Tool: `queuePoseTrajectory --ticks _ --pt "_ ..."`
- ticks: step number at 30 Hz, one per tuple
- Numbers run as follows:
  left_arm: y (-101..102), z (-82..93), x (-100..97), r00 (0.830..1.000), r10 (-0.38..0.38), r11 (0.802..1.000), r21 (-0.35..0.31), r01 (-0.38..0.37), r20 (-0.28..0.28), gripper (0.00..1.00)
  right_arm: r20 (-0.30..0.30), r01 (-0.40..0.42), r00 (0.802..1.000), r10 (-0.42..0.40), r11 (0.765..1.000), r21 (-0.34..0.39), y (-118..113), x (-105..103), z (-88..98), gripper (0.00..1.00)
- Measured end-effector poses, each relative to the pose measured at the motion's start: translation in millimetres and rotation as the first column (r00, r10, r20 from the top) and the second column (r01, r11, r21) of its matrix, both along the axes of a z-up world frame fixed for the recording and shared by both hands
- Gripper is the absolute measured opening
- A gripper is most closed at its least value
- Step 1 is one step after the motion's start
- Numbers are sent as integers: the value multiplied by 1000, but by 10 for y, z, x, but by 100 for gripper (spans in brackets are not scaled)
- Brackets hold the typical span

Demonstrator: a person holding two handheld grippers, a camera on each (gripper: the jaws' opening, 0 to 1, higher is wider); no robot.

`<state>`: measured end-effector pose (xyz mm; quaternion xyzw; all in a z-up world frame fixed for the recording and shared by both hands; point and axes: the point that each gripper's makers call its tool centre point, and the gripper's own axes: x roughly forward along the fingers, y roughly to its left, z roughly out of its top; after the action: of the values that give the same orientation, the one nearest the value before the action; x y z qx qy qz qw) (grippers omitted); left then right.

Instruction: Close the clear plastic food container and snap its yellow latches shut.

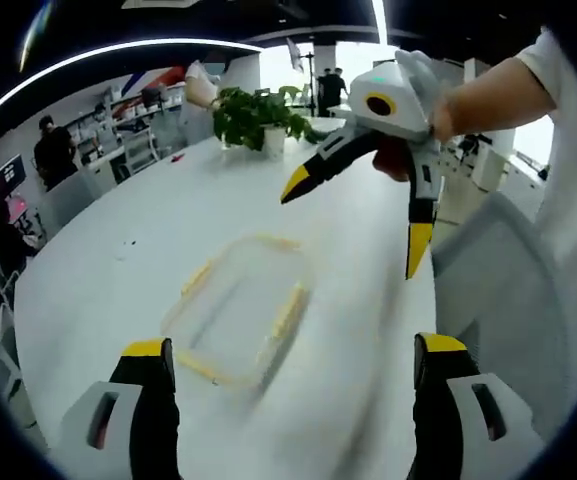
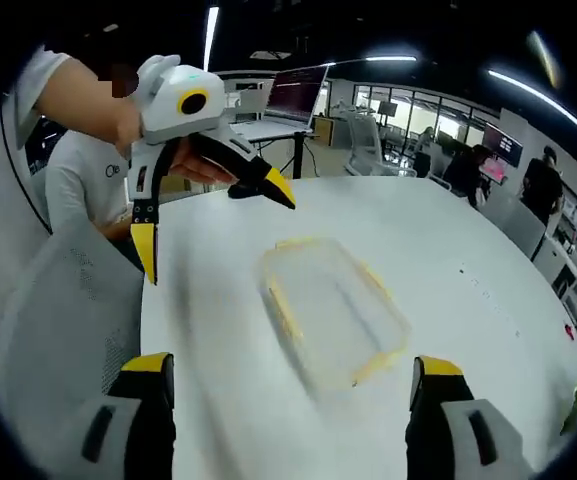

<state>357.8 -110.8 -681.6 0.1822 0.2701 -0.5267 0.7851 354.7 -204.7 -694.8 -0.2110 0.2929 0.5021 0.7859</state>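
The clear plastic container [image 1: 236, 308] with yellow latches along its edges lies flat on the white table [image 1: 108, 270], blurred by motion. My left gripper [image 1: 293, 348] hovers open just short of it, nothing between its jaws. The right gripper [image 1: 358, 215], held in a hand, hangs open above the container's far right side. From the right gripper view the container [image 2: 333, 310] lies ahead of my open right gripper [image 2: 290, 367], and the left gripper [image 2: 213, 222] hangs open beyond its left end. Whether the latches are snapped is too blurred to tell.
A potted plant [image 1: 258, 115] stands at the table's far edge. A grey mesh chair back [image 1: 513, 290] is close on the right. A laptop [image 2: 293, 95] sits on a desk behind. People sit and stand around the office.
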Motion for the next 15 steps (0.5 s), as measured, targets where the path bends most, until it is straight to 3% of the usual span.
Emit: queuePoseTrajectory --ticks 8,15 --pt "5 32 -280 1000 18 999 -32 -18 -10 99 9 47 999 -48 997 67 23 -195 108 99" --pt "24 94 -453 999 44 997 -59 -45 -16 98 2 52 999 -52 996 76 -22 -385 122 99"
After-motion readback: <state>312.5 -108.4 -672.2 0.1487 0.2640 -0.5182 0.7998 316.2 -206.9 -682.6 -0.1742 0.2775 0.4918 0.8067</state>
